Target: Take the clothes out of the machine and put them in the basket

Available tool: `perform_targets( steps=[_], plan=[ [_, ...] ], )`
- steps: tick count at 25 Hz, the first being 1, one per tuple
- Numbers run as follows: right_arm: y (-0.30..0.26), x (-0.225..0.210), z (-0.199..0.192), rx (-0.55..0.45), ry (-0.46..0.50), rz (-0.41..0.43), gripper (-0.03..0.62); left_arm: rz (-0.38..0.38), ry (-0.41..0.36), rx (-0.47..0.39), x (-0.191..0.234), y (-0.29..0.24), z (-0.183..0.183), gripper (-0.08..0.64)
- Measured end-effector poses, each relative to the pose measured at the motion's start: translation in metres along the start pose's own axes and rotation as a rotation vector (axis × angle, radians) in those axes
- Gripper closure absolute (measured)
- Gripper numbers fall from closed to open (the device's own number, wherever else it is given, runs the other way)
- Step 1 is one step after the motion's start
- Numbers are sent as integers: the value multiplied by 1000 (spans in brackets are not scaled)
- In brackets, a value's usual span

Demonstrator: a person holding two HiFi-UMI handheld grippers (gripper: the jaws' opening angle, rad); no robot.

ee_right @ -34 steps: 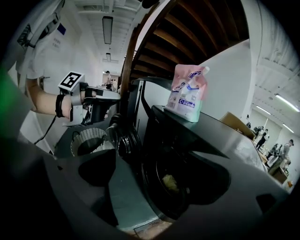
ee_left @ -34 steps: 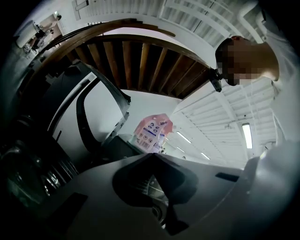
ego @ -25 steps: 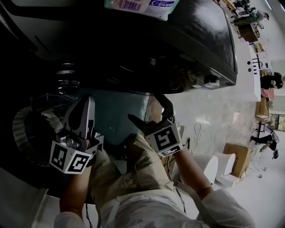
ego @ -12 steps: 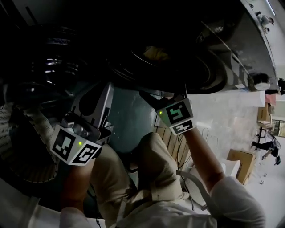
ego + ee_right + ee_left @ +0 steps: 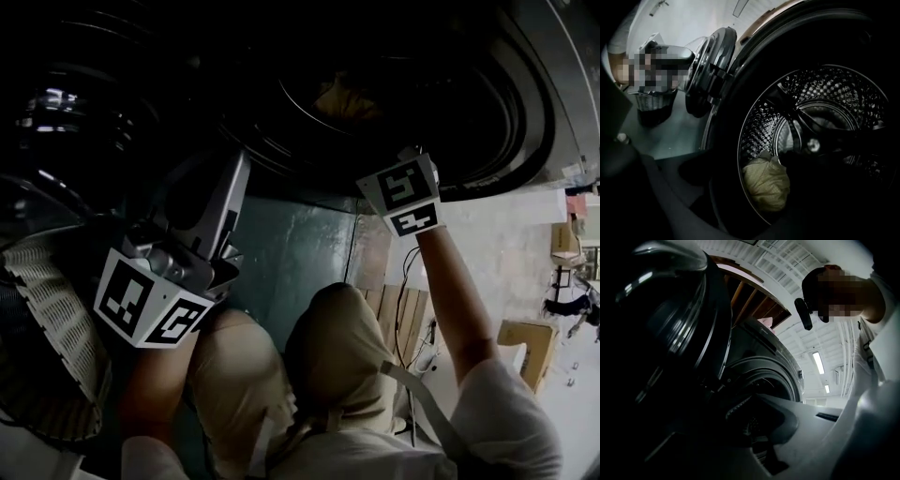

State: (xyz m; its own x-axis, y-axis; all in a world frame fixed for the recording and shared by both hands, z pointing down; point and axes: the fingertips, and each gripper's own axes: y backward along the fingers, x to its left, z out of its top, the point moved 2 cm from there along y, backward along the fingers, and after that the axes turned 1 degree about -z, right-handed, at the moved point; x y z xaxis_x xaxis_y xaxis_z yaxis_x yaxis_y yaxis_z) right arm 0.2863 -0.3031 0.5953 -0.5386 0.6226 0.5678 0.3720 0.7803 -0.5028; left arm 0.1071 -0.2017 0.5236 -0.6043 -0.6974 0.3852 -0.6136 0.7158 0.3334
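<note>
A yellowish bundle of cloth lies at the bottom front of the dark drum, and it shows dimly in the head view too. My right gripper is open at the drum's mouth, with the cloth just ahead between its dark jaws. In the head view only its marker cube is plain. My left gripper hangs below the open machine door, jaws together and nothing in them. The white slatted basket stands at its left.
The round glass door swings out to the left of the opening, above the basket. The person's knees are close to the machine's front panel. A wooden pallet and a cardboard box sit on the floor at right.
The view has closed in on the machine. My right gripper has risen from beside the knees into the drum's mouth. My left gripper has stayed low by the basket, tilting slightly.
</note>
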Motion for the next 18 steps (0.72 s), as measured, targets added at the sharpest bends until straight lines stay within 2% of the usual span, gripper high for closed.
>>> perform_targets(
  steps=[4, 7, 13, 18],
  plan=[
    [-15, -7, -13, 0, 46, -20, 129, -24, -4, -4, 5, 2, -20, 546],
    [-35, -20, -21, 29, 53, 0, 129, -28, -5, -13, 11, 4, -29, 546],
    [-84, -48, -64, 235, 99, 84, 127, -27, 31, -44, 18, 7, -40, 546],
    [-121, -48, -95, 423, 235, 196, 110, -14, 20, -44, 20, 11, -38, 546]
  ],
)
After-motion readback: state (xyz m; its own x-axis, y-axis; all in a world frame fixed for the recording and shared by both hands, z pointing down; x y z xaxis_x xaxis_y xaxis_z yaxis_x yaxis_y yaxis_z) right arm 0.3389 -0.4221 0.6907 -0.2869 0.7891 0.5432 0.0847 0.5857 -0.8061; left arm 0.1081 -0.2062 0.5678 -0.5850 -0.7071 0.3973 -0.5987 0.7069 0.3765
